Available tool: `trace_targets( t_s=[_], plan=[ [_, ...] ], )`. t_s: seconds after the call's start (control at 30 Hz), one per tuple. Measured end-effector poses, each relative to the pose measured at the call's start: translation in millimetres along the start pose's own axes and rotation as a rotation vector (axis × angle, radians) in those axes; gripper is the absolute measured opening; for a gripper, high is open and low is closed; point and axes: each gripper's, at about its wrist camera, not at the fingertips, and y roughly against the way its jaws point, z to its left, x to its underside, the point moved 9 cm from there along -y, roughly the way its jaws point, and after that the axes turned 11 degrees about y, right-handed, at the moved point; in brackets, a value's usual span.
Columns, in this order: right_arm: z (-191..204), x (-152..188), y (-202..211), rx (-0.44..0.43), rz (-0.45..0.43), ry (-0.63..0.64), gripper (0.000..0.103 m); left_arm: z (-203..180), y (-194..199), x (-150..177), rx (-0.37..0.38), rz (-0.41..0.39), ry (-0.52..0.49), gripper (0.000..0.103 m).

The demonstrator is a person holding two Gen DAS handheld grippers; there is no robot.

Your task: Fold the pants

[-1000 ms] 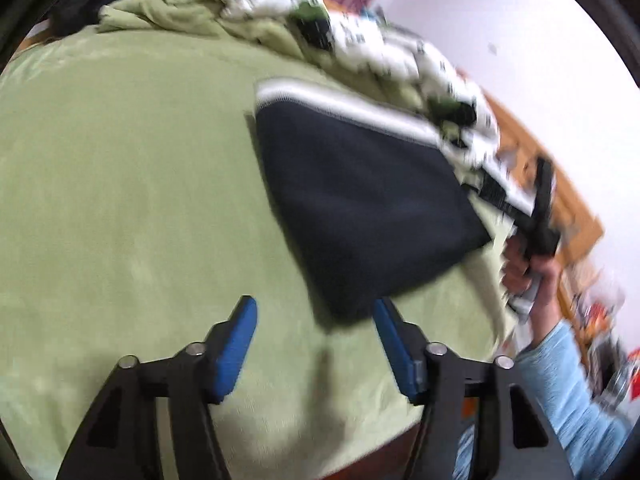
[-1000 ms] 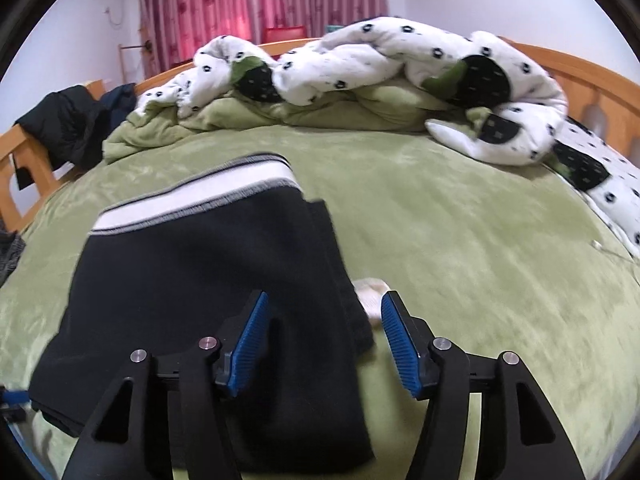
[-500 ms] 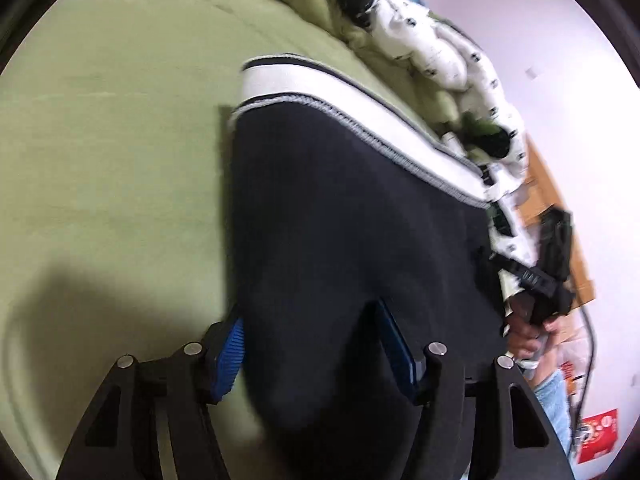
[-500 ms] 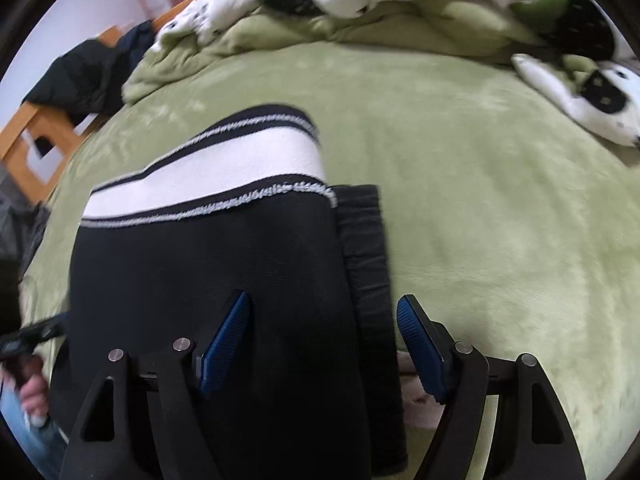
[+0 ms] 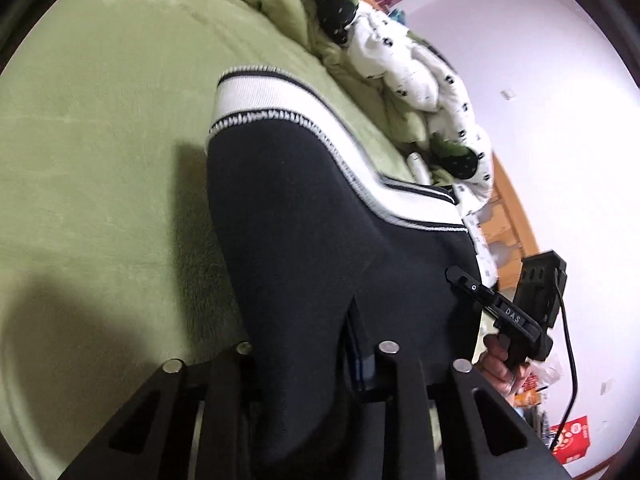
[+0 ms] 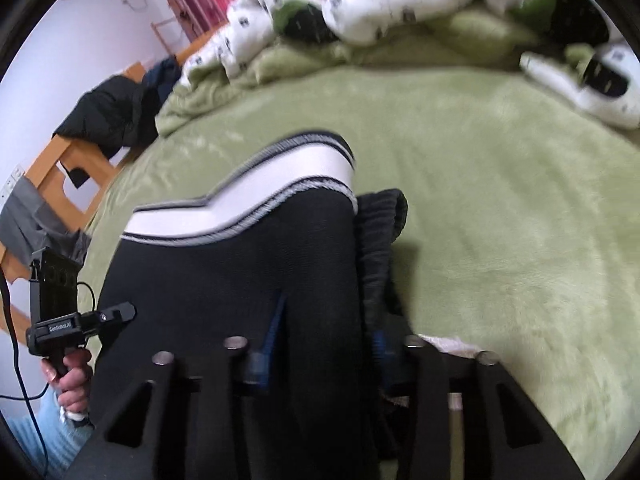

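Note:
Dark folded pants (image 5: 300,220) with a white striped waistband (image 5: 280,100) lie on the green bed cover (image 5: 100,160). My left gripper (image 5: 308,344) is at their near edge; its jaws are closing, and the cloth is bunched and pinched between them. In the right wrist view the pants (image 6: 224,280) rise toward the camera, waistband (image 6: 288,176) at the far end. My right gripper (image 6: 322,340) is closing on the near edge too, with the fabric squeezed between its blue pads (image 6: 266,344). A ribbed dark cuff (image 6: 380,216) sticks out on the right.
A rumpled white spotted duvet (image 6: 360,8) is piled at the far side of the bed cover (image 6: 500,200). A dark jacket (image 6: 108,116) hangs on the wooden bed frame (image 6: 76,168) at left. A hand (image 5: 500,360) holds the other gripper's handle. A red box (image 5: 572,440) sits beyond the bed.
Both grippers have come forward over the pants' near edge and their jaws have narrowed from wide apart to pinching the cloth. The fabric now bunches up between the fingers.

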Motion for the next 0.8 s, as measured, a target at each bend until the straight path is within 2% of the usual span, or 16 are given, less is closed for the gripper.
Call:
trace_targets(
  t_s=[0.03, 0.17, 0.23, 0.3, 0.4, 0.53, 0.57, 0.63, 0.67, 0.7, 0.73, 0.77, 0.8],
  plan=[
    [7.5, -2.3, 4.6, -0.002, -0.016, -0.008, 0.024, -1.1, 7.4, -0.7, 0.006, 0.0, -0.002, 0.018],
    [54.8, -8.1, 14.3, 0.001, -0.062, -0.065, 0.023, 8.6, 48.2, -9.9, -0.002, -0.043, -0.006, 0.014],
    [77.5, -6.3, 8.2, -0.04, -0.059, -0.092, 0.022, 19.7, 78.0, -17.2, -0.007, -0.079, -0.011, 0.013],
    [109.6, -0.6, -4.5, -0.13, -0.056, -0.146, 0.022, 33.6, 111.5, -28.4, -0.021, -0.116, -0.007, 0.013],
    [156.2, 5.7, -23.5, -0.219, -0.048, -0.161, 0.022, 58.3, 159.0, -45.5, -0.102, -0.145, -0.002, 0.013],
    [228.8, 6.2, -49.8, -0.317, -0.027, -0.083, 0.022, 99.8, 208.7, -60.0, -0.231, -0.178, -0.015, 0.014],
    [238.9, 9.1, -59.3, -0.325, -0.013, -0.054, 0.022, 113.1, 211.2, -60.6, -0.245, -0.165, 0.006, 0.017],
    [240.9, 19.9, -75.8, -0.279, 0.016, -0.018, 0.024, 140.3, 203.0, -57.0, -0.258, -0.112, 0.062, 0.024],
    [231.2, 28.1, -88.3, -0.209, 0.038, -0.005, 0.03, 153.1, 197.3, -54.3, -0.262, -0.1, 0.087, 0.034],
    [222.4, 34.0, -98.7, -0.161, 0.061, 0.01, 0.035, 164.5, 192.0, -52.7, -0.287, -0.101, 0.102, 0.037],
    [214.8, 41.9, -104.9, -0.145, 0.076, 0.02, 0.041, 177.6, 186.6, -49.3, -0.35, -0.114, 0.099, 0.044],
    [210.4, 46.5, -104.6, -0.172, 0.066, -0.006, 0.042, 180.9, 184.1, -46.2, -0.374, -0.119, 0.088, 0.05],
    [209.2, 48.0, -101.9, -0.184, 0.068, -0.023, 0.042, 180.8, 184.0, -43.9, -0.387, -0.13, 0.066, 0.05]
  ],
)
